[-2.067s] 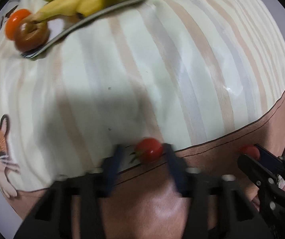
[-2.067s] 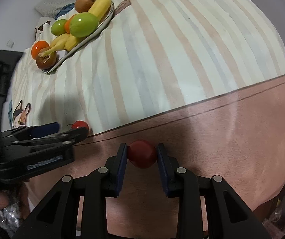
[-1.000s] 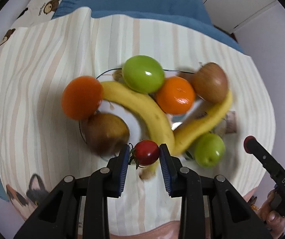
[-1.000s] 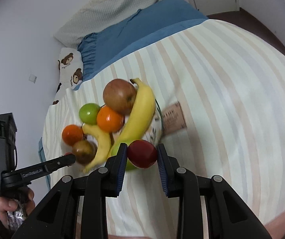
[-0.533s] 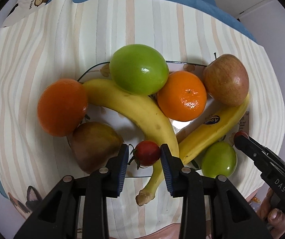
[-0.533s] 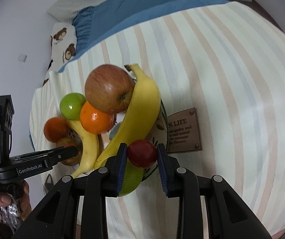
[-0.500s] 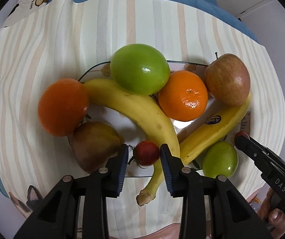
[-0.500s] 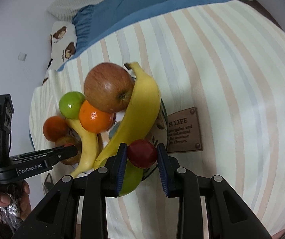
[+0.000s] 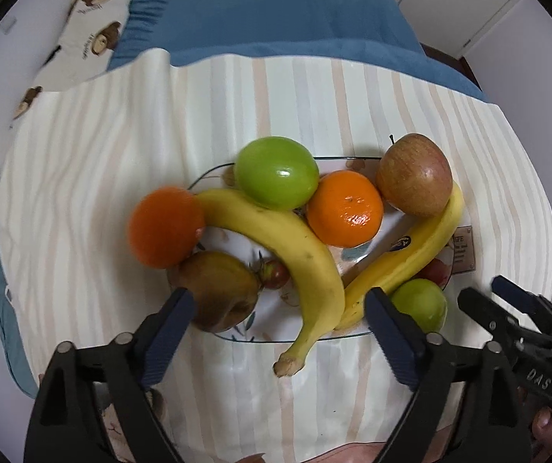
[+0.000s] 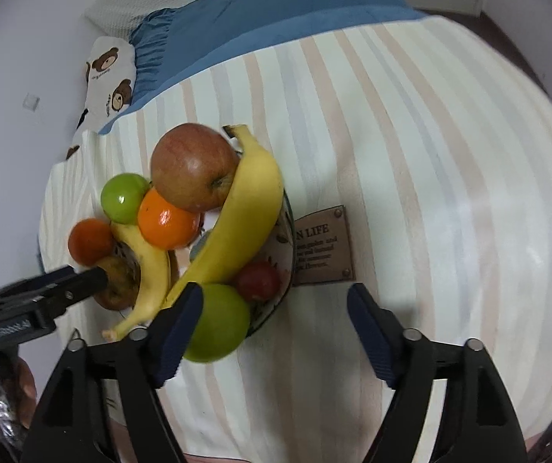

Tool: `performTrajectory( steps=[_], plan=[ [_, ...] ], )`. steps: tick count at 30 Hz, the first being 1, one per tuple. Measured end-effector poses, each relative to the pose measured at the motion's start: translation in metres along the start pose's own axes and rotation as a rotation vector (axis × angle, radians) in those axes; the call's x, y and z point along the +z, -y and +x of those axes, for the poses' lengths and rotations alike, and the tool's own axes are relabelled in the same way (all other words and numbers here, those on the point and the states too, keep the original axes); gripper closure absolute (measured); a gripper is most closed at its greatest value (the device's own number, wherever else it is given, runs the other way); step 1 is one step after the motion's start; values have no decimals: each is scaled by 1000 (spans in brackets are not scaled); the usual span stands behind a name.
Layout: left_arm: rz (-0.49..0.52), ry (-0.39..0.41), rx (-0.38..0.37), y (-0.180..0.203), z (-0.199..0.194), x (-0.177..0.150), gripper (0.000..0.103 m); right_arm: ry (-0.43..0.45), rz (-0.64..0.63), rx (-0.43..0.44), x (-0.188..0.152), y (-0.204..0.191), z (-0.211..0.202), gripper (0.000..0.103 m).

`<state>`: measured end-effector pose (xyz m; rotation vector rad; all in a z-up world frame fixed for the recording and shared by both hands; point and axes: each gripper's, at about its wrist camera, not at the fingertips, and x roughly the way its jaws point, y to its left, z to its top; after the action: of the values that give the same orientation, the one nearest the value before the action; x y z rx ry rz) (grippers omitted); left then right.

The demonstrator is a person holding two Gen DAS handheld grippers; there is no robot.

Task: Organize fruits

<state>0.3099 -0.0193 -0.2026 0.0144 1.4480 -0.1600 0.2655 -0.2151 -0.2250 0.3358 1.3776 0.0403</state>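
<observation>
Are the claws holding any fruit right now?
No. Both have just opened. The left claw let its cherry tomato onto the plate; the right claw let its own red tomato drop there too.

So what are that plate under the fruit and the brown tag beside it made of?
The plate looks like glazed ceramic or glass: thin dark rim, glossy white face with a printed leaf pattern. The tag looks like leather or imitation leather: matte brown, stamped lettering, metal rivets at its corners.
</observation>
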Motion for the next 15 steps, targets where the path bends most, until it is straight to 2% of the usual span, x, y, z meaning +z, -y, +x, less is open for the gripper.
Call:
performTrajectory(
  steps=[3,8,15],
  plan=[
    [2,43,44,-4,-7,-10,4,26,-52,-48,-9,-11,-8,10],
    [-1,100,98,-13,-20,-29,2,77,-103,-106,-21,-23,-23,7],
    [-5,146,119,-16,-37,-42,2,127,-116,-146,-31,-27,-41,5]
  ],
)
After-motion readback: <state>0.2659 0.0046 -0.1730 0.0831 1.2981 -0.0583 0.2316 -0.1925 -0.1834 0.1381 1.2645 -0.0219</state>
